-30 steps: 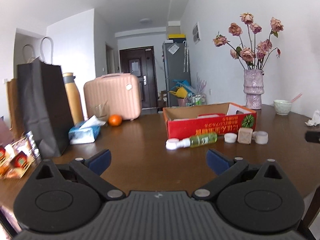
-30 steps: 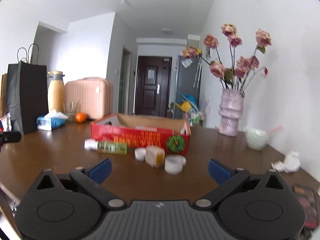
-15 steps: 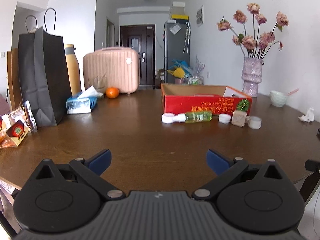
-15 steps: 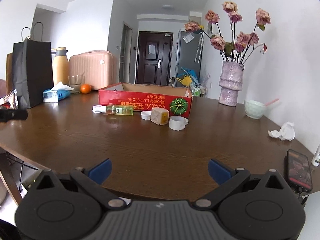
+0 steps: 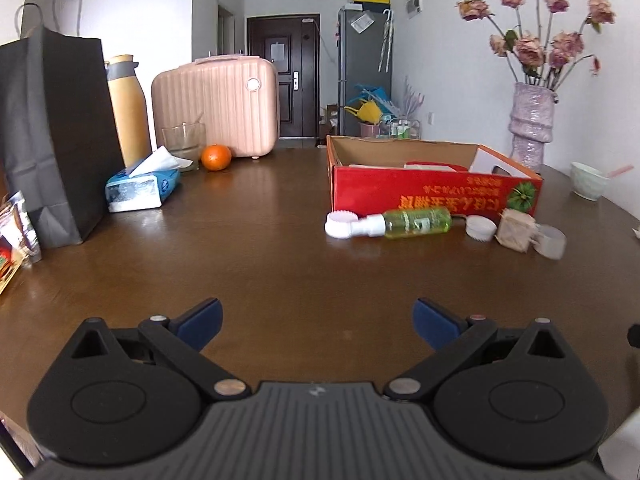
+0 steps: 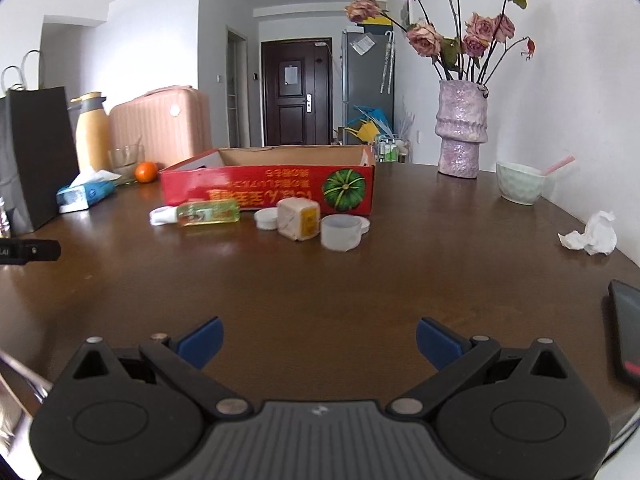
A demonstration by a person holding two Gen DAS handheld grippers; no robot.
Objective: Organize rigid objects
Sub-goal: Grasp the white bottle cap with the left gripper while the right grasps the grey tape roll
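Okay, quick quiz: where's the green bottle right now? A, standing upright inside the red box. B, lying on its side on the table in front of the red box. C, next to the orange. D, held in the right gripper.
B: the green bottle lies on its side on the brown table, just in front of the red box; both grippers are open and empty.

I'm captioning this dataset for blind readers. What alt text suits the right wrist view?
An open right gripper hovers over a brown table, facing a red cardboard box. In front of the box lie a green bottle, a small wrapped cube and white caps; a flower vase stands behind on the right.
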